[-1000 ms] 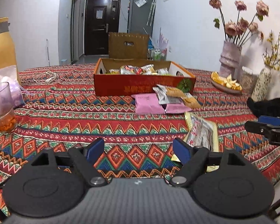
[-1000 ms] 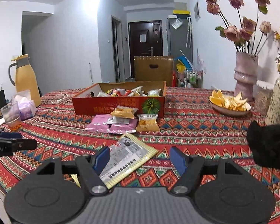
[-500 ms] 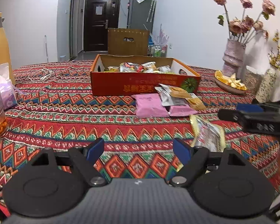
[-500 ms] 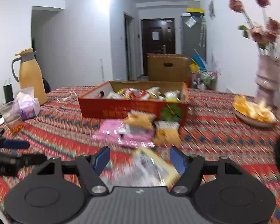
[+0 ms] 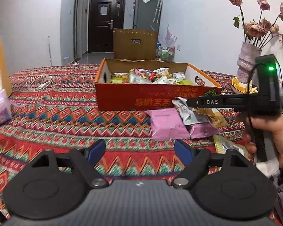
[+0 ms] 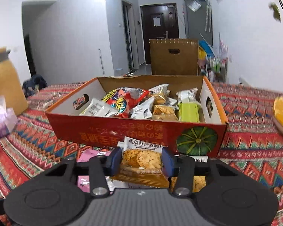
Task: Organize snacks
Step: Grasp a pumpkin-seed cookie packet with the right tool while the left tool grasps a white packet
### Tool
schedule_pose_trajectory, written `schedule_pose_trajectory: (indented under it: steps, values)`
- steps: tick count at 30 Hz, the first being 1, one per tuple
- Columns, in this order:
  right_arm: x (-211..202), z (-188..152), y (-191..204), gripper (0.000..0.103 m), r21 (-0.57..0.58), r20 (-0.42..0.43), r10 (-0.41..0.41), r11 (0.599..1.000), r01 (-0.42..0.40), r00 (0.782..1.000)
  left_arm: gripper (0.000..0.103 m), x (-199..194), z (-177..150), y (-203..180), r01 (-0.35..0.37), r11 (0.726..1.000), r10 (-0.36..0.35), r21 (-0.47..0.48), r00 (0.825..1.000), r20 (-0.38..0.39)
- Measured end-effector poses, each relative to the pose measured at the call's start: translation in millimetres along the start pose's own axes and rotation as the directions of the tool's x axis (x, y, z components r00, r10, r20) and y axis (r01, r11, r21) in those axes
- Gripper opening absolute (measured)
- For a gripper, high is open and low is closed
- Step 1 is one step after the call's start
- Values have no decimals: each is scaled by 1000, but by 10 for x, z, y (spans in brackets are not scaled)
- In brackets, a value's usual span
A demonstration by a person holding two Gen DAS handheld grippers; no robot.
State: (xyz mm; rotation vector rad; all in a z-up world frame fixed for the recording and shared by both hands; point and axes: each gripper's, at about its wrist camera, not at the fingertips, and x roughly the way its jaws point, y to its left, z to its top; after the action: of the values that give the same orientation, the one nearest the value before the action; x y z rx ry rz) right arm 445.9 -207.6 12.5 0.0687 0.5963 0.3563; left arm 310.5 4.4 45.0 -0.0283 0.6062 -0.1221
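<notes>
Right tongs (image 6: 141, 160) now pinching crinkly cracker packet (image 6: 141, 158).

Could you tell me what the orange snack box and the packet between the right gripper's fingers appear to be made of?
Orange snack box: looks like printed cardboard, matte, with brown raw inner walls and die-cut handle holes. Cracker packet in the right gripper: seemingly thin plastic film, glossy, partly clear so the crackers show, with a crimped top edge.

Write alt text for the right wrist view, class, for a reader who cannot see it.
The right hand-held gripper has its fingers on either side of an orange cracker packet, in front of a red cardboard box filled with wrapped snacks. The box sits on a red patterned tablecloth; a yellow thermos stands far left.
</notes>
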Motion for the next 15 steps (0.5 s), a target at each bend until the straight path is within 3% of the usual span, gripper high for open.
schedule_pose_trajectory:
  steps: [2,9,12,15]
  values:
    - [-57,-9,-115,39,28,6,30,999,-30,1000,82,102,60,-91,19,1000,-19,14,1000,3]
    - [-494,-54,-537,39,43,100,-51,998,46,994,81,612,429,-594,84,993,-87,85,996,31]
    - [-544,-173,-747,39,83,115,-107,992,97,988,80,934,569,-807,109,990,-108,88,994,-21]
    - [-492,-312,-940,39,144,79,-115,984,103,990,77,1253,597,-999,82,990,-76,119,995,-59]
